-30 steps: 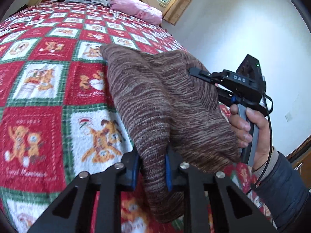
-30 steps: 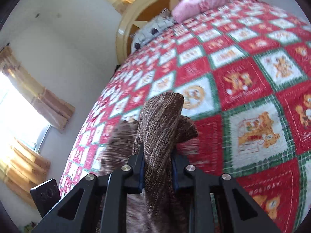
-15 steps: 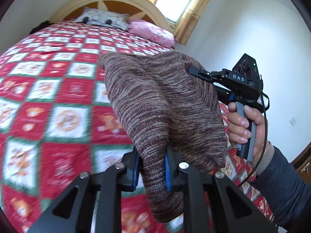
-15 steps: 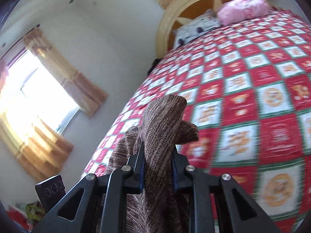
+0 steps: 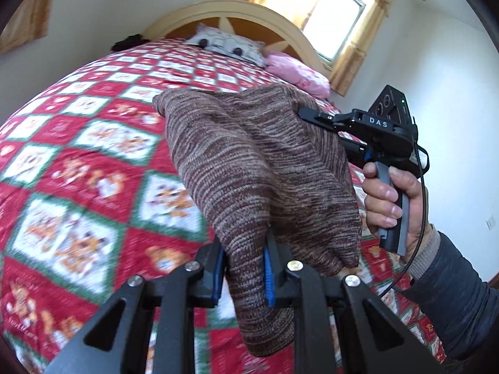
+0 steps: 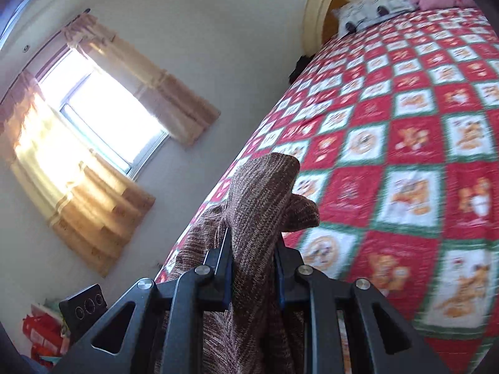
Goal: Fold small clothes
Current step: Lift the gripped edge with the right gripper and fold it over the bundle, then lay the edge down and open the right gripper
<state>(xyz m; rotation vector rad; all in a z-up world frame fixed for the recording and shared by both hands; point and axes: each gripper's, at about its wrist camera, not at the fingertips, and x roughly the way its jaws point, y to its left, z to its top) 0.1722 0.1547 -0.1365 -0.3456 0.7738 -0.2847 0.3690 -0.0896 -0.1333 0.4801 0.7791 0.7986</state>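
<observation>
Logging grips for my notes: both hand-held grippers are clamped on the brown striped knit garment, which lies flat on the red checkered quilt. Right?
Not quite: the brown striped knit garment hangs lifted above the red checkered quilt, as the left wrist view shows. Both the left hand-held gripper and the right hand-held gripper are clamped on it.

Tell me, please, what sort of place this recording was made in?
Most likely a home bedroom: a bed with an arched headboard, a red patchwork quilt, pillows at its head, and curtained windows.

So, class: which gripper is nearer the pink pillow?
Right. The right gripper sits ahead, on the side of the pink pillow; the left gripper is behind, further down the bed.
</observation>
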